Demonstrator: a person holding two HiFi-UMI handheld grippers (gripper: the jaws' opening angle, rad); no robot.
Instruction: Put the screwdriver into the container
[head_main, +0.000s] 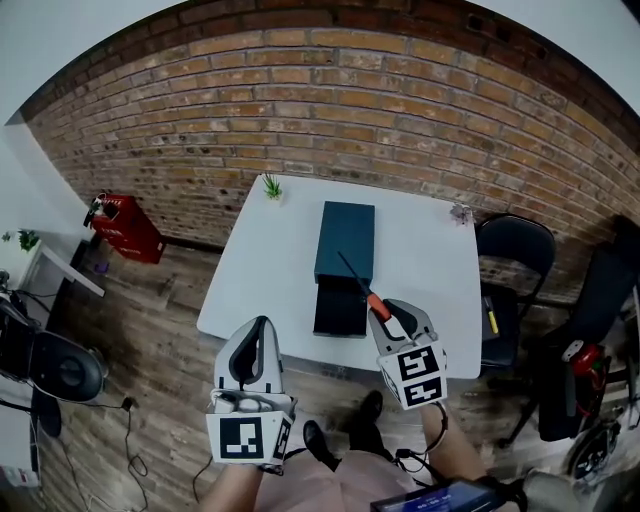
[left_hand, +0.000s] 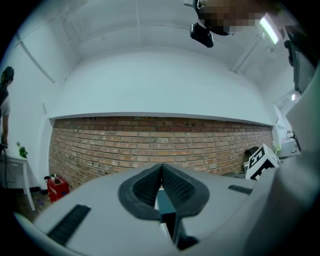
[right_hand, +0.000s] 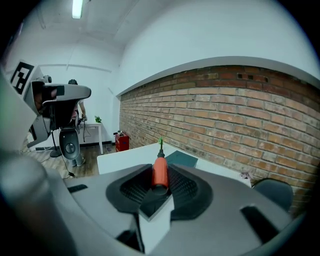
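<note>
A screwdriver (head_main: 374, 300) with an orange handle and a thin dark shaft is held above the table's front edge, with my right gripper (head_main: 383, 312) shut on its handle. The shaft points up and away over the dark teal container (head_main: 346, 238), a long box in the middle of the white table (head_main: 260, 270). In the right gripper view the orange handle (right_hand: 160, 169) sits between the black pads (right_hand: 184, 186), and the container (right_hand: 183, 159) lies beyond. My left gripper (head_main: 260, 324) hangs off the table's front left, its jaws together with nothing in them (left_hand: 161, 171).
A small green plant (head_main: 271, 186) stands at the table's far left corner and a small object (head_main: 461, 212) at the far right. A black chair (head_main: 515, 246) stands to the right, a red case (head_main: 126, 228) on the wooden floor to the left.
</note>
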